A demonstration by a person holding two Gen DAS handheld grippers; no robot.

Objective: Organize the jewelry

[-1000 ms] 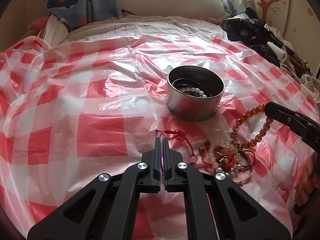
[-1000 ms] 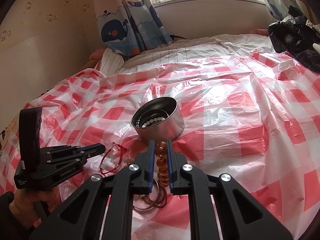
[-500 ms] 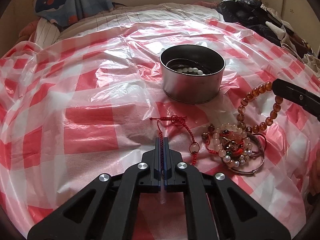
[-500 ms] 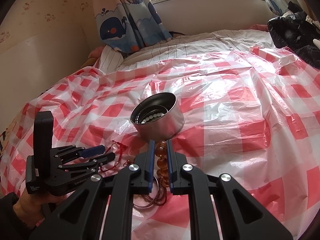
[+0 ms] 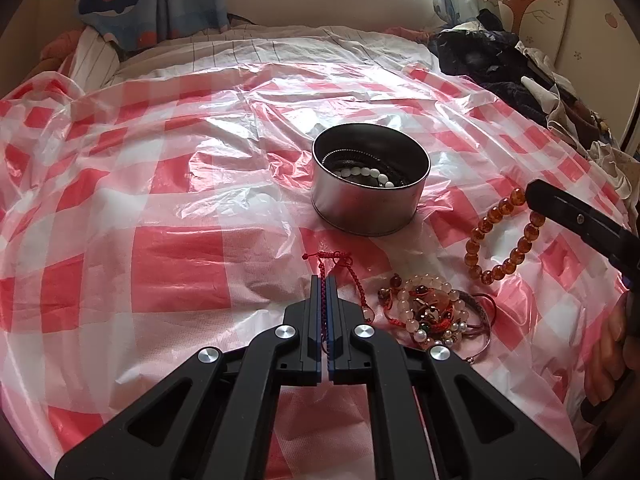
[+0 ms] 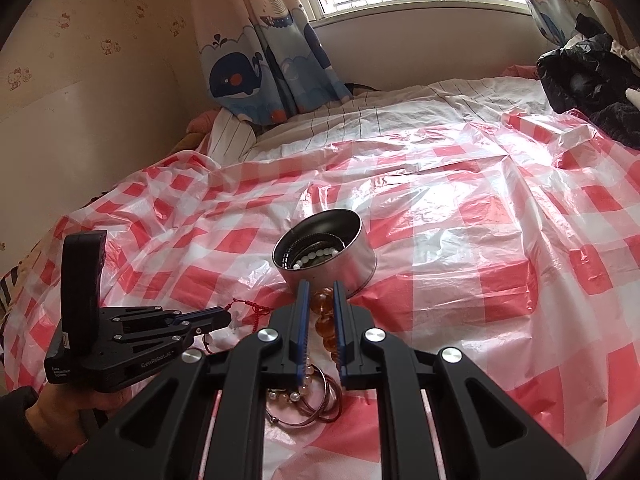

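A round metal tin (image 5: 370,184) sits mid-bed with a white bead string and a dark strand inside; it also shows in the right wrist view (image 6: 326,254). My left gripper (image 5: 324,280) is shut on a red cord bracelet (image 5: 340,268) and lifts it just above the sheet. My right gripper (image 6: 320,286) is shut on an amber bead bracelet (image 6: 324,316), which hangs as a loop (image 5: 500,236) right of the tin. A pile of bead bracelets and bangles (image 5: 432,312) lies in front of the tin.
A red-and-white checked plastic sheet (image 5: 180,256) covers the bed. Dark clothes (image 5: 492,64) are heaped at the far right. A whale-print curtain (image 6: 264,72) and a window stand behind the bed, with a wall on the left.
Both grippers have risen slightly with their bracelets. The amber loop now hangs clear of the pile, closer to the tin. The red cord stays pinched in the left gripper.
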